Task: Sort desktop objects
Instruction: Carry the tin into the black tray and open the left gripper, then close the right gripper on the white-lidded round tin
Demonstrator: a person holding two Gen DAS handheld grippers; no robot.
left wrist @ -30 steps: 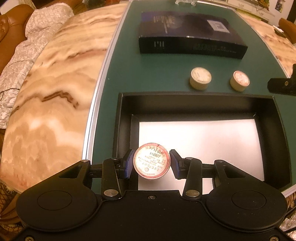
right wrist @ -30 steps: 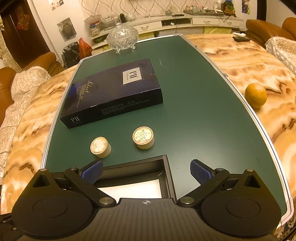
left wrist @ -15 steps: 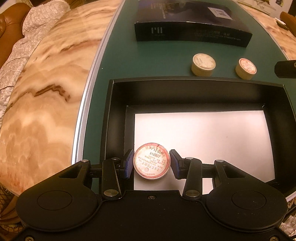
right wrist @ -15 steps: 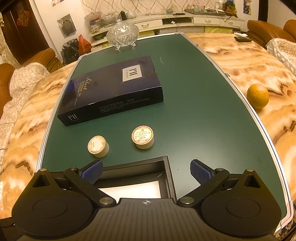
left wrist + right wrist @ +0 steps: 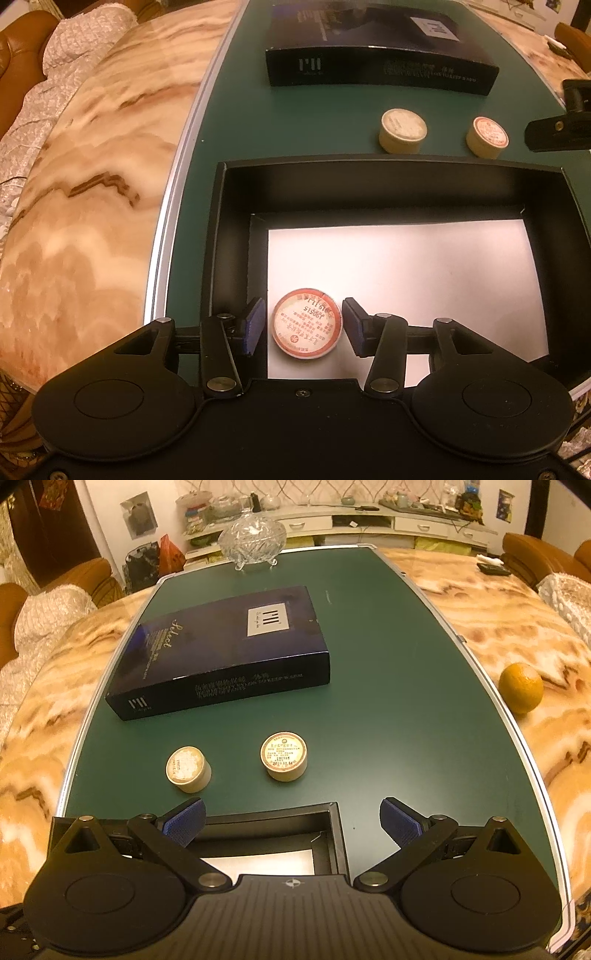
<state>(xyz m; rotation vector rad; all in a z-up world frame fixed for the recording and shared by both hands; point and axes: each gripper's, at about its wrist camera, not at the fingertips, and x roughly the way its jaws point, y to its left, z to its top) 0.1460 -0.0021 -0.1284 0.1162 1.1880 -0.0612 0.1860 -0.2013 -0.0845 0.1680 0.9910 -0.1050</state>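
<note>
Nearest in the left wrist view, the left gripper (image 5: 306, 323) hangs over the near left corner of the black tray (image 5: 218, 236), its jaws parted with a thin gap showing on each side of the round tin (image 5: 306, 323) between them; the tin appears to rest on the tray's white floor rather than being clamped, though whether it fully touches the floor cannot be told. The tin sits upright, its red-ringed printed label facing up, so it has no long axis to speak of. Just beyond the tray's far wall, on the green mat (image 5: 388, 664), stand two more small tins: a plain-topped tin (image 5: 188, 766) to the left and a red-labelled tin (image 5: 283, 755) to the right, well apart from each other. The right gripper (image 5: 291, 821) hovers over the tray's far right corner, jaws spread wide and holding nothing. The coming move likely turns on this: the red-labelled tin lies straight ahead of the right gripper, nearly on its centre line, while the plain-topped one is off to its left, so the right hand seems the nearer for the next pick. Farther back lies a dark blue box (image 5: 221, 650), then a glass bowl (image 5: 252, 541) at the far edge; an orange (image 5: 521, 686) sits on the marble to the right.
</note>
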